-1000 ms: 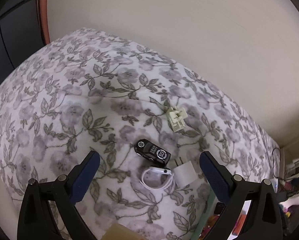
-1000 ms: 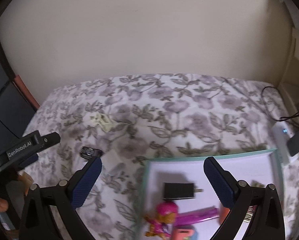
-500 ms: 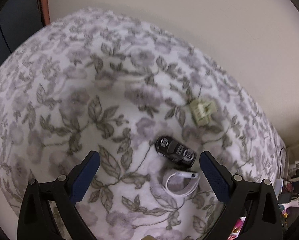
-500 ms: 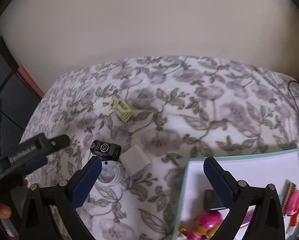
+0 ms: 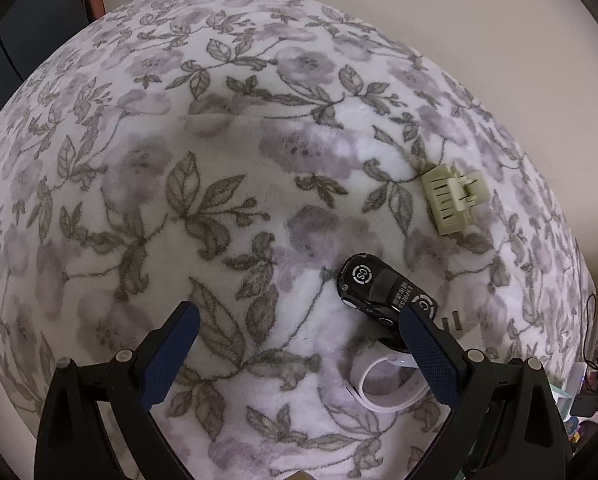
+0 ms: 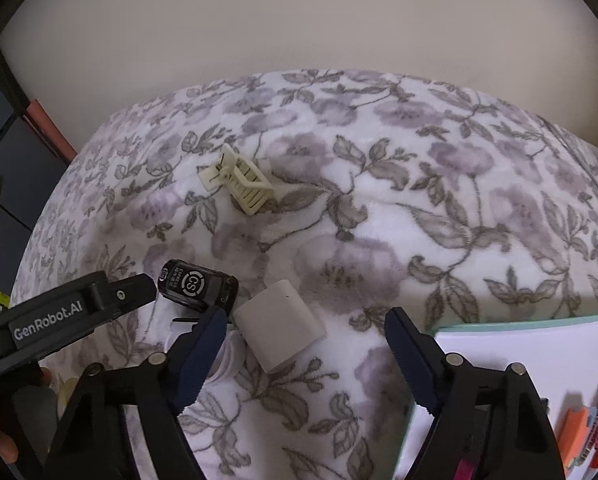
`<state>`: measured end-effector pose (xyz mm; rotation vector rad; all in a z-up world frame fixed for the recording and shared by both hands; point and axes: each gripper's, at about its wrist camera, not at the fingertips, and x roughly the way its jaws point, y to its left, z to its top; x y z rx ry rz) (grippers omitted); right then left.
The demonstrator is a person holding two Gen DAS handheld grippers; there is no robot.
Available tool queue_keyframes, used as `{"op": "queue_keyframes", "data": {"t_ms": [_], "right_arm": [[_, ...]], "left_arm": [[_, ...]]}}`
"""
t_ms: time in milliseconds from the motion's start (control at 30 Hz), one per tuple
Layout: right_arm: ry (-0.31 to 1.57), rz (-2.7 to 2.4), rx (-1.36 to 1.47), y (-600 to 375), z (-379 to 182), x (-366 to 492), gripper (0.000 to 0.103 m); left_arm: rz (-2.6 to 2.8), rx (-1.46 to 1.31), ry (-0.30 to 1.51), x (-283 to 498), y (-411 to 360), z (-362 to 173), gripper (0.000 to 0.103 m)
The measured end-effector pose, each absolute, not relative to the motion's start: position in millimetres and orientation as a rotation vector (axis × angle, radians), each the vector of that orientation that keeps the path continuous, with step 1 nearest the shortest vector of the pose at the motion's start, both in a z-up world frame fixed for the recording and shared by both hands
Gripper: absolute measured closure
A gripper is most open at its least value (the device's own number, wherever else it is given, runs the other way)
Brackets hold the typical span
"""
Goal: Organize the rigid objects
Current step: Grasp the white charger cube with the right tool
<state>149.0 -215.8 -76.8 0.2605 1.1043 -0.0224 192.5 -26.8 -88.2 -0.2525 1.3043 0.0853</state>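
A: What is changing?

B: Both grippers are dropping nearer the blanket [image 6: 379, 208]; the right gripper [image 6: 305, 330] has just been narrowing, its jaws now flanking the charger [image 6: 279, 330] without pressing it.

A: And the left gripper [image 5: 299, 328]?

B: Gaping, empty, its right finger overlapping the car [image 5: 383, 290]; the clip [image 5: 455, 198] is lying apart; the tray [image 6: 499, 356] is waiting nearby.

Plain cream wall [image 6: 299, 20] behind a surface draped in white fleece blanket [image 5: 219, 160] printed with grey leaves and mauve flowers; dark furniture panel [image 6: 15, 152] with reddish-brown edge [image 6: 49, 128] at left; dim, even indoor light.
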Motion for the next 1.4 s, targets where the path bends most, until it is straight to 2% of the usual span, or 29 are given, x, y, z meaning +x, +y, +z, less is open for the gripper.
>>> {"op": "queue_keyframes", "data": {"t_ms": [133, 433, 600, 733, 1100, 1400], "right_arm": [[1.127, -0.019, 0.243, -211, -86, 153, 0.024], [1.124, -0.007, 0.275, -210, -93, 158, 0.025], [1.127, 0.022, 0.289, -208, -91, 156, 0.037], [1.139, 0.035, 0.269, -206, -88, 154, 0.043], [1.204, 0.030, 0.187, -211, -85, 151, 0.043], [1.163, 0.013, 0.169, -204, -92, 154, 0.043]], "left_arm": [[0.095, -0.245, 1.325, 193, -27, -94, 0.003], [0.101, -0.247, 1.336, 195, -27, -95, 0.003], [0.101, -0.248, 1.339, 192, -25, -92, 0.003], [0.086, -0.237, 1.342, 191, -31, -89, 0.003], [0.096, -0.241, 1.346, 189, -29, -87, 0.003], [0.084, -0.244, 1.346, 188, -30, -83, 0.003]]}}
